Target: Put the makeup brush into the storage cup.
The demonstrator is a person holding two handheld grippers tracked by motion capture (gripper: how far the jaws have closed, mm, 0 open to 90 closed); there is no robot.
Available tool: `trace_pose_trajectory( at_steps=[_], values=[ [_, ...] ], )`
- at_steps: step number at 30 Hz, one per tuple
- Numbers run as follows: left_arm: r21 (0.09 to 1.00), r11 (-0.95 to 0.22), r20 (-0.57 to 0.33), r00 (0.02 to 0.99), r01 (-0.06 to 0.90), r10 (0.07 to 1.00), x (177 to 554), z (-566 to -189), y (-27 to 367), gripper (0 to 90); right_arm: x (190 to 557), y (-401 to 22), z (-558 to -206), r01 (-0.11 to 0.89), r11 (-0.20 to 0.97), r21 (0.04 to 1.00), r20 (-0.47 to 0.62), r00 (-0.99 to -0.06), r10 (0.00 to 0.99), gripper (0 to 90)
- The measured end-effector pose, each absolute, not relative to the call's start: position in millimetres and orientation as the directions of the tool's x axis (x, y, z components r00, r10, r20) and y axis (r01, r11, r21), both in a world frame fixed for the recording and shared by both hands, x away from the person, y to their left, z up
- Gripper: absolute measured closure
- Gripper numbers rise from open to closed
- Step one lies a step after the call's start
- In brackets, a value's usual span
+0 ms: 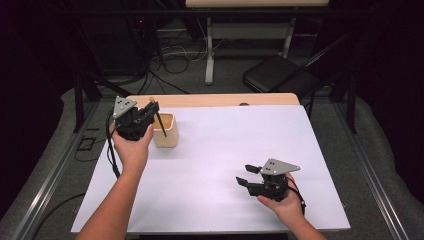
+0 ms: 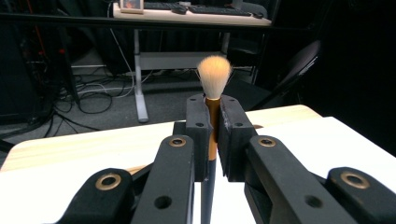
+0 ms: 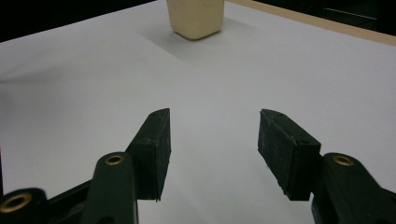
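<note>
My left gripper [image 1: 152,106] is shut on a makeup brush [image 2: 214,74] with pale bristles, a gold ferrule and a dark handle. In the high view the brush [image 1: 160,122] slants down from the jaws, its handle end over the beige cup [image 1: 166,130] at the table's left. In the left gripper view both pads press the ferrule, bristles pointing up. My right gripper [image 1: 247,174] hovers low over the white table [image 1: 225,150] at the front right, open, with nothing between its fingers. The right gripper view has the cup [image 3: 195,16] far ahead, beyond the gripper [image 3: 212,149].
A strip of bare wood [image 1: 210,100] runs along the table's far edge. Beyond it stand a folding chair [image 1: 285,75] and a desk frame with cables on the floor. Metal rails line both sides of the table.
</note>
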State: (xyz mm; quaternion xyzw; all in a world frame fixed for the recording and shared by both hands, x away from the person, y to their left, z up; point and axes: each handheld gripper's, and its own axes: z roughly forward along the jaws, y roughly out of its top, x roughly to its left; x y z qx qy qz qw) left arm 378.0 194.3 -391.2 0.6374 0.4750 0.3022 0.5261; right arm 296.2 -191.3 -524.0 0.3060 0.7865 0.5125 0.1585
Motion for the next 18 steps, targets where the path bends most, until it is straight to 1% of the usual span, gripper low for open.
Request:
trace_pose_trajectory(
  at_steps=[18],
  values=[
    [0.958,0.005,-0.103,0.326,0.288,0.940,385.8,-391.4,200.6,83.8,296.2,-191.3,-524.7,0.325,0.283,0.902,0.071,-0.761,0.645,44.2]
  ],
)
